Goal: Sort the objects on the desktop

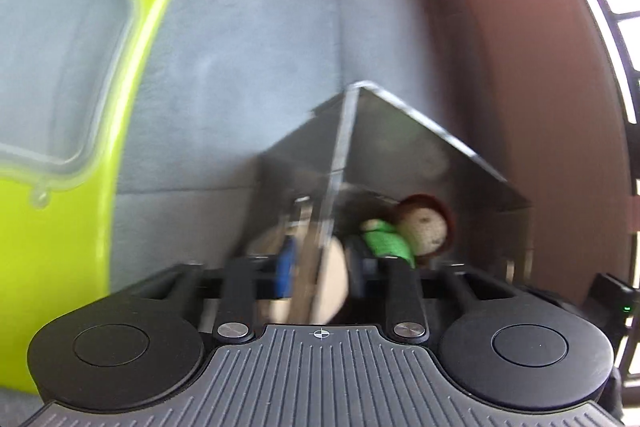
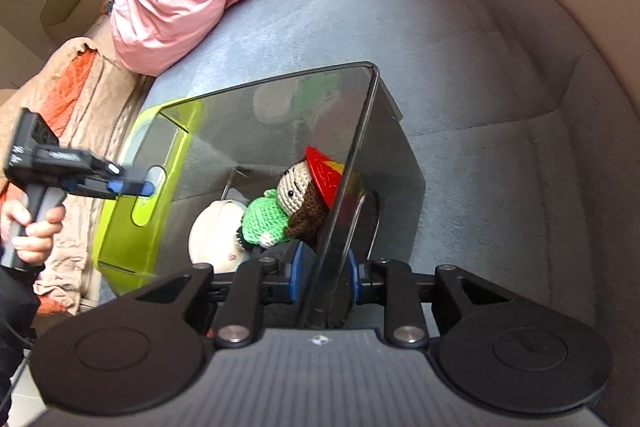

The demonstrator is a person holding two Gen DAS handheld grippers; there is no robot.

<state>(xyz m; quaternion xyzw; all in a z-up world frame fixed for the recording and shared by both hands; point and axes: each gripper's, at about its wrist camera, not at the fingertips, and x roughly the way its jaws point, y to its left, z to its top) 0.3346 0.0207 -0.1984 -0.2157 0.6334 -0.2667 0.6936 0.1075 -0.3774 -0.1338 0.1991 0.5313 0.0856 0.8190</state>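
Smoky plastic: the see-through dark box (image 2: 280, 131) sits on the grey sofa cushion (image 2: 480, 67), just beside the lime green tray (image 2: 120, 227).
Inside the box: a knitted doll (image 2: 288, 203) in green with a red hat lies against a white round thing (image 2: 216, 231). I cannot tell what the white thing is.
Right gripper (image 2: 322, 273): its blue pads pinch one wall of the box from both sides, a tight grip.
Left gripper (image 1: 320, 267): its jaws look pulled close together, right at the box wall. This view is blurry, so I cannot tell if the wall is pinched or only near.
Person: one hand (image 2: 30, 227) holds the left gripper's handle at the edge of the right view.
Step now: I think the toys are already in the box, and the box is being held by its wall.
Next move: keep the box level so the doll does not tip out.
Hard to see: the box floor hides behind the grippers. The tray is cut off at the edge of the left view.
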